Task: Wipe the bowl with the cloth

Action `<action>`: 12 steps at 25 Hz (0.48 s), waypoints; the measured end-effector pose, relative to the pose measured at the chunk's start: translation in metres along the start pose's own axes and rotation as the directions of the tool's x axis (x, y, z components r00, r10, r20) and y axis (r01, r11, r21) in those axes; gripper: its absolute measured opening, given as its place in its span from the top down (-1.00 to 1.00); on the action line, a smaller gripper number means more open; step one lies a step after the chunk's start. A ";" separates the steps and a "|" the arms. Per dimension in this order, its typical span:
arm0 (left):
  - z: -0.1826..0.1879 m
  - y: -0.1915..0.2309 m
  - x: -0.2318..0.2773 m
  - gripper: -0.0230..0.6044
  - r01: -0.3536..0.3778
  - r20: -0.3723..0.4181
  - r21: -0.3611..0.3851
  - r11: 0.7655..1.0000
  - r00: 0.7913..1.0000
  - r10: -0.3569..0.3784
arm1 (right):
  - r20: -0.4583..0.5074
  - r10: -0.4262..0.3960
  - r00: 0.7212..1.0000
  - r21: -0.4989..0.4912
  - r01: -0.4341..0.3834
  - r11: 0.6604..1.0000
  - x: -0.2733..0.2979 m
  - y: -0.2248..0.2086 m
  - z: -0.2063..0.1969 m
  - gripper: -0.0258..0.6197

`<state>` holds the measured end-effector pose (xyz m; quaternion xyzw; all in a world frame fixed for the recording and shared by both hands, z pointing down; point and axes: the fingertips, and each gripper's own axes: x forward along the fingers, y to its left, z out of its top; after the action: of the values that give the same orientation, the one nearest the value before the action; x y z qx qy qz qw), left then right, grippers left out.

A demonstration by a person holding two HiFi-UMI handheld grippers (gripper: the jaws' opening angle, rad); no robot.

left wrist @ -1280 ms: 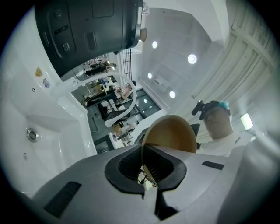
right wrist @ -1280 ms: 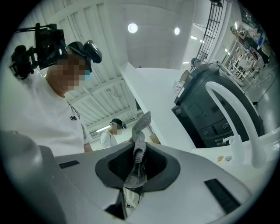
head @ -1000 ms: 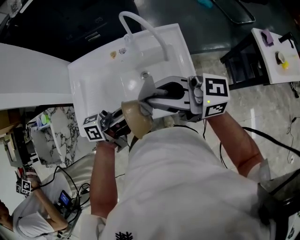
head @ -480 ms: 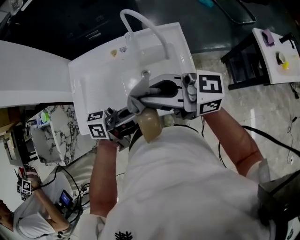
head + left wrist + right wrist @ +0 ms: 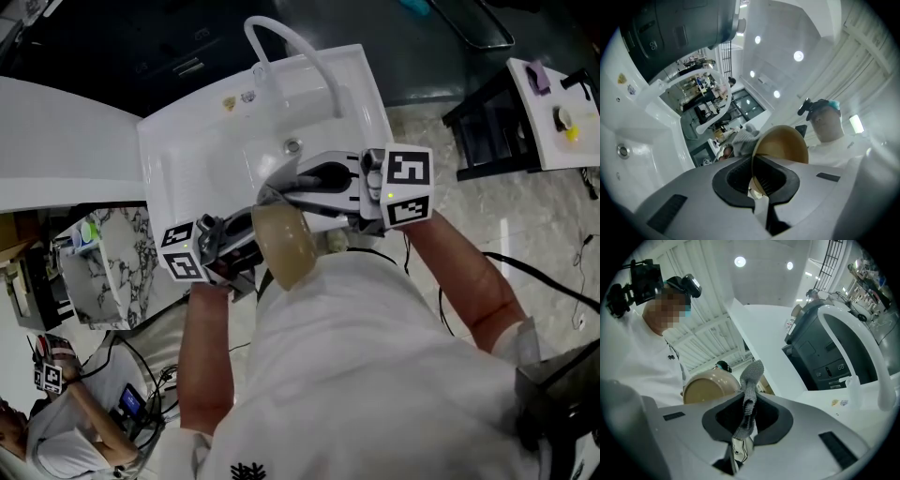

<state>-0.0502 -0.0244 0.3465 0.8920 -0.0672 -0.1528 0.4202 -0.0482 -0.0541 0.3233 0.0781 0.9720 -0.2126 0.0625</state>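
Grey cloth hangs pinched in the right hand-held gripper, and the left hand-held gripper clamps the tan bowl by its rim, both above the white sink. The wiping step seems in hand. Next, the cloth must press against the bowl's wall and sweep round it.

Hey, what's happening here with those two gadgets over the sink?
A person holds a two-jaw gripper in each hand above a white sink. The left gripper is clamped on the rim of a tan bowl, holding it tipped on its side. The right gripper pinches a grey cloth, whose free end sticks up right beside the bowl. It looks like the bowl is being wiped, though whether cloth and bowl touch at this instant is hard to tell.
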 end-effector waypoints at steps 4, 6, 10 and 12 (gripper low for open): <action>0.013 0.004 -0.009 0.87 -0.039 0.031 0.026 0.999 0.999 0.038 | -0.020 -0.012 1.000 0.026 0.013 1.000 -0.001 -0.004 -0.013 0.79; 0.017 0.009 -0.014 0.87 -0.062 0.048 0.029 0.998 0.997 0.061 | -0.024 -0.018 1.000 0.038 0.019 0.999 -0.001 -0.006 -0.017 0.79; 0.025 0.016 -0.026 0.87 -0.100 0.103 0.019 0.995 0.990 0.097 | -0.048 -0.023 0.999 0.059 0.026 0.998 0.000 -0.005 -0.031 0.79; 0.032 0.020 -0.034 0.87 -0.123 0.124 0.014 0.992 0.985 0.120 | -0.066 -0.021 0.998 0.066 0.025 0.997 0.003 -0.001 -0.037 0.79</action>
<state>-0.0924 -0.0524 0.3503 0.8797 -0.1488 -0.1809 0.4139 -0.0545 -0.0396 0.3565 0.0757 0.9667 -0.2432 0.0254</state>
